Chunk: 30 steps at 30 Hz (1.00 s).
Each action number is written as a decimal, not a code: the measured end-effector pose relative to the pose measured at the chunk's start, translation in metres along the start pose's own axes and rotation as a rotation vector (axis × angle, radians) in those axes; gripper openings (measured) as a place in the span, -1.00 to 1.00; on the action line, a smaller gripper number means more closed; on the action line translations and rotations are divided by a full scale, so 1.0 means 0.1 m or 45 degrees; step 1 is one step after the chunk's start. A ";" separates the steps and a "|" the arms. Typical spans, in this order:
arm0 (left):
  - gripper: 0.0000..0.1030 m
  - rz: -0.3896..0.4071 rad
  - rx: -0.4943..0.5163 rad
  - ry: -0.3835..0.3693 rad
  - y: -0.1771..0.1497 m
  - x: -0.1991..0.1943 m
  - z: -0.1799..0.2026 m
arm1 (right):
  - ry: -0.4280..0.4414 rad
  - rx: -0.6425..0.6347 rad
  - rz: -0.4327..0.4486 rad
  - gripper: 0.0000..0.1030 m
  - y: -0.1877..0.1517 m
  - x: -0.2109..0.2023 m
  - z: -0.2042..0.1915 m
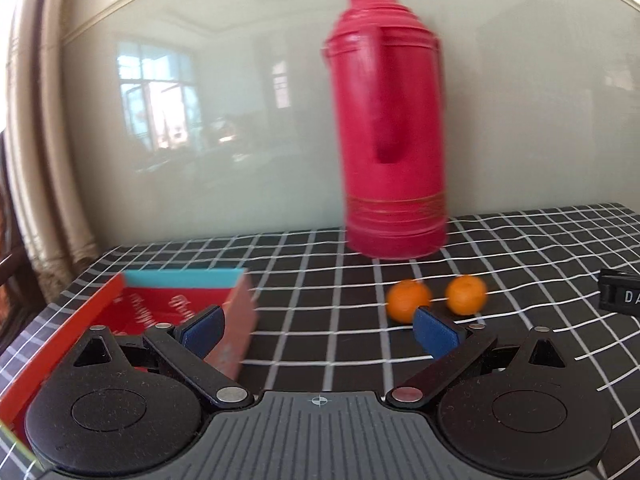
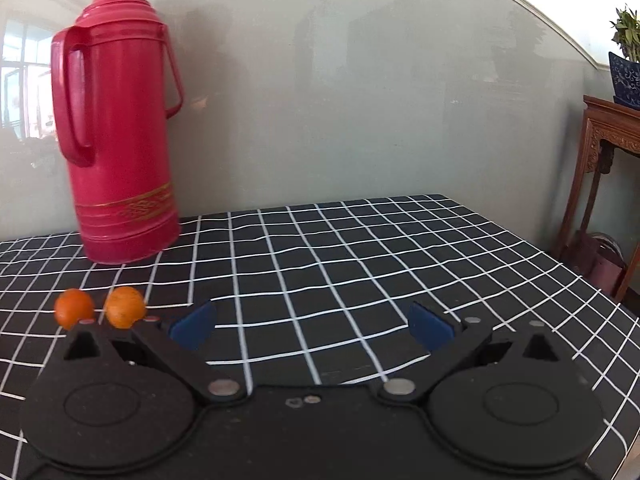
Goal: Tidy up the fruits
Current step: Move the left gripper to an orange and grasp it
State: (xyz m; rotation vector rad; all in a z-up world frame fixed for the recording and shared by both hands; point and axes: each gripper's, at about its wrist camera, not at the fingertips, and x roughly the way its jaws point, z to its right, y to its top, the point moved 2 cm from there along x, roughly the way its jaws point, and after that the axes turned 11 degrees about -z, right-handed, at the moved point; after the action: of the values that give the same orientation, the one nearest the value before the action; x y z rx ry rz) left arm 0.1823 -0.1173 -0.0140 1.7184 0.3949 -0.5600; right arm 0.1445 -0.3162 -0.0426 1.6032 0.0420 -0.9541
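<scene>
Both claws, left (image 1: 318, 330) and right (image 2: 312, 326), gape empty near flask (image 1: 390, 120); next, reach oranges (image 1: 408, 300) for box (image 1: 168, 304)

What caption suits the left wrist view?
Open left gripper faces two oranges beside a red box, thermos behind.

Bright daylight; a window reflection glares on the glossy wall (image 1: 200, 80). The left view is motion-blurred, smearing the red thermos (image 1: 390, 120); fisheye bends the edges.
</scene>
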 end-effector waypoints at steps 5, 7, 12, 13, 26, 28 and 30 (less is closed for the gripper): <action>0.93 0.015 0.066 -0.071 0.08 0.11 0.38 | -0.005 0.044 0.005 0.89 0.03 0.02 0.13; 0.81 0.015 0.078 -0.087 0.12 0.16 0.50 | -0.003 0.063 -0.001 0.89 0.05 0.03 0.15; 0.40 -0.047 0.106 -0.162 0.16 0.31 0.72 | 0.005 0.079 0.001 0.89 0.07 0.04 0.20; 0.40 -0.049 0.109 -0.159 0.16 0.34 0.74 | 0.003 0.082 0.006 0.88 0.07 0.03 0.20; 0.29 -0.180 0.047 -0.090 0.20 0.93 0.60 | 0.062 0.086 -0.011 0.89 0.10 0.05 0.16; 0.29 -0.201 0.037 -0.102 0.20 1.01 0.61 | 0.064 0.082 -0.013 0.89 0.10 0.06 0.16; 0.26 -0.213 0.036 -0.110 0.20 1.07 0.62 | 0.063 0.082 -0.018 0.89 0.10 0.07 0.16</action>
State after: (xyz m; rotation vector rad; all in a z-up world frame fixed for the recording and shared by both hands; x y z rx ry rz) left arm 0.2723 -0.1862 -0.0681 1.6917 0.4737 -0.7616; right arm 0.1456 -0.3358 -0.0383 1.6879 0.0575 -0.9350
